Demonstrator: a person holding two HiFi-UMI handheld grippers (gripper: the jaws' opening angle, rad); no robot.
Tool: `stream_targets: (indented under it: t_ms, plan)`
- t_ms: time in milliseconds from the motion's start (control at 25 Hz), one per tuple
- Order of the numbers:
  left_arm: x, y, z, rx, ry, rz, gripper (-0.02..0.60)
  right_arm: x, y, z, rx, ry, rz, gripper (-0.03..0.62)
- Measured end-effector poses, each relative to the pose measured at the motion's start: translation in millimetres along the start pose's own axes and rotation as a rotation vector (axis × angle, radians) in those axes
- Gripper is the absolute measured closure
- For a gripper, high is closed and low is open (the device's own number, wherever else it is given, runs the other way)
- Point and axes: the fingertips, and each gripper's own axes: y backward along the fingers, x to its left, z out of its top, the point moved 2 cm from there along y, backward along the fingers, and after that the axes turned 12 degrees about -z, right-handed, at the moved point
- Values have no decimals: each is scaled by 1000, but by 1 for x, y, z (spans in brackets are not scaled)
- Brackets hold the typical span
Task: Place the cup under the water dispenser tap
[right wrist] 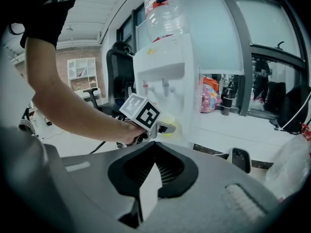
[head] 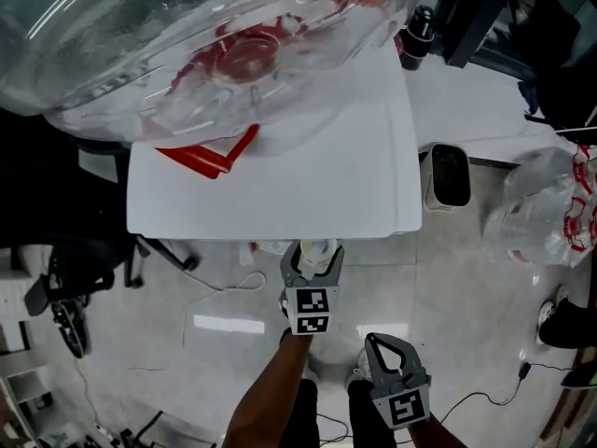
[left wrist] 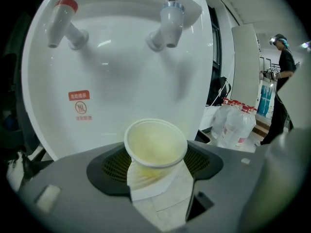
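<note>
A pale paper cup (left wrist: pixel 155 144) stands upright between the jaws of my left gripper (left wrist: pixel 156 181), which is shut on it. The cup is held in front of the white water dispenser (left wrist: pixel 121 91), lower than its two taps. The red-ringed tap (left wrist: pixel 61 25) is up at the left, and the grey tap (left wrist: pixel 167 25) is above the cup and slightly to its right. In the head view my left gripper (head: pixel 315 258) holds the cup (head: pixel 318 249) at the dispenser's front edge (head: pixel 270 222). My right gripper (head: pixel 377 343) hangs back, lower right, shut and empty (right wrist: pixel 151 178).
A large clear water bottle (head: pixel 187 35) sits on top of the dispenser. Right of it are a dark-screened device (head: pixel 448 175) and a plastic bag (head: pixel 546 203). An office chair (head: pixel 75 287) is at the left. Cables lie on the floor. A person (left wrist: pixel 283 81) stands far right near bottles (left wrist: pixel 235 125).
</note>
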Motion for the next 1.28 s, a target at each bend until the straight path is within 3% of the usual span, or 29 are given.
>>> stream_targets:
  t_ms: [200,360,600,880,960,1000,1120,1280]
  plan:
    - [4,-7,-8,18,21,13,225,5,2,-2,2,-1,23,590]
    - [4,-4,-15,22,71,-3,119,7,7,-3,-3,-5,26,591]
    - [-12,29,-12,-9,67,-9,113,10,12,13,-33,14,15,590]
    - [-37,93,18,-72,19,-42,236,0,18,55,-134,-26,-109,589]
    - [-39,116,22,-76,8,-42,297,1,23,68,-162,-39,-133,589]
    - [-40,130,25,-81,2,-34,336,1,26,73,-168,-38,-137,589]
    - [-44,171,34,-96,-8,2,552,1,37,91,-180,-40,-148,589]
    - [-54,221,58,-109,3,-38,566,1,52,126,-217,-66,-164,589]
